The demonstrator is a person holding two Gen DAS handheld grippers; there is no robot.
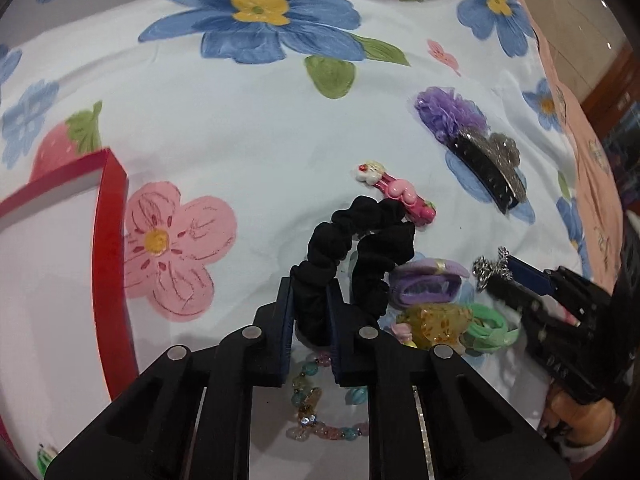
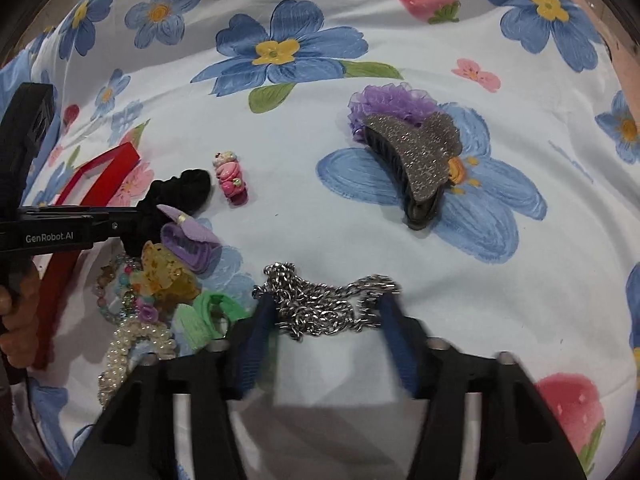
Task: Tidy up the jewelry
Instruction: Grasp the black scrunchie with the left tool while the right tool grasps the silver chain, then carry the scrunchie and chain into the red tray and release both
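Note:
My left gripper [image 1: 310, 294] is shut on a black scrunchie [image 1: 352, 248] and holds it just above the flowered cloth. The scrunchie also shows in the right wrist view [image 2: 180, 194]. My right gripper [image 2: 326, 308] is open around a heap of silver chain [image 2: 324, 300]; the chain lies between the blue pads [image 2: 256, 336]. It is also seen in the left wrist view [image 1: 490, 270]. A red box [image 1: 108, 240] with a white inside stands at the left.
On the cloth lie a pink clip [image 1: 396, 192], a glittery grey claw clip [image 2: 420, 164] against a purple ruffle [image 2: 384, 100], a purple claw clip [image 2: 188, 240], an amber clip [image 2: 164, 276], a green tie [image 2: 212, 312], beads [image 1: 316, 404] and pearls [image 2: 132, 348].

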